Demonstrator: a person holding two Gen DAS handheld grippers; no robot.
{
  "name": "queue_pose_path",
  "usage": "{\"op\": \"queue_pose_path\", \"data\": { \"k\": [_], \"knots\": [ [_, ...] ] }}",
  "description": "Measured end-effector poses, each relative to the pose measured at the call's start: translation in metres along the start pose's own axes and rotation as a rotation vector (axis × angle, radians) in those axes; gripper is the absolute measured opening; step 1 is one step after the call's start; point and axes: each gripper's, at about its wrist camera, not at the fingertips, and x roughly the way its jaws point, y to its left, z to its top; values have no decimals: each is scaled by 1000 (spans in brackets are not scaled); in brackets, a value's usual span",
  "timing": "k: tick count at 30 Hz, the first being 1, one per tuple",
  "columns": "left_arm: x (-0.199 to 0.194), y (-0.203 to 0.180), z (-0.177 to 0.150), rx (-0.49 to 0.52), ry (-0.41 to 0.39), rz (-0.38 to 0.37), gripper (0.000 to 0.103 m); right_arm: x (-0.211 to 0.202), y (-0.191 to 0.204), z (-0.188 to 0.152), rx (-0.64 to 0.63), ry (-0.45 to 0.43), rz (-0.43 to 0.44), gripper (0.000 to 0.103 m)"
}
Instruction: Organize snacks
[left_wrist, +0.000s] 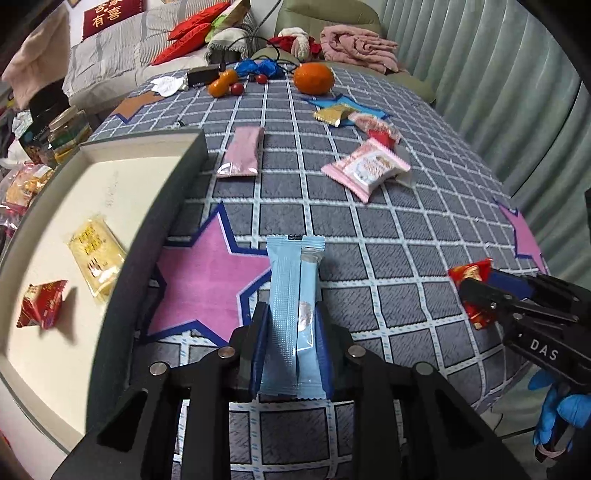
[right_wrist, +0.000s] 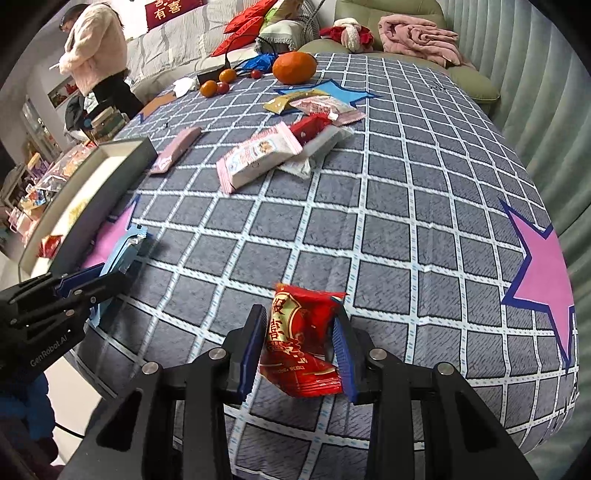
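The left gripper (left_wrist: 291, 332) is clamping a long light-blue packet (left_wrist: 291, 314) between its blue pads, the packet sticking forward over a pink star on the checked cloth (left_wrist: 369, 229). The right gripper (right_wrist: 301, 347) is pinching a red snack packet (right_wrist: 301, 343) by its sides, lifted just above the cloth. Left of the left gripper a dark-walled box (left_wrist: 159, 221) is holding a yellow packet (left_wrist: 96, 254) and a small red packet (left_wrist: 42, 303). Farther ahead of both grippers are lying a pink stick packet (left_wrist: 242, 153), a pink-and-white packet (left_wrist: 365, 168) and an orange (left_wrist: 314, 78).
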Motion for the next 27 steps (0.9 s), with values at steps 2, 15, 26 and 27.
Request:
{"op": "queue_pose_path", "data": {
  "k": [2,15,26,27],
  "knots": [
    [-4,3,1,-3,-16,-3,27,-2,5,5,-6,-1,8,38],
    [-31,34,7,-42,-80,-26,22,-6,47,30,-65,-9,40,38],
    [-14,32,4,1,-9,-12,62,9,73,36,-144,7,-41,82],
    [-11,29,3,17,-7,-1,66,8,71,34,-146,5,-46,82]
  ]
}}
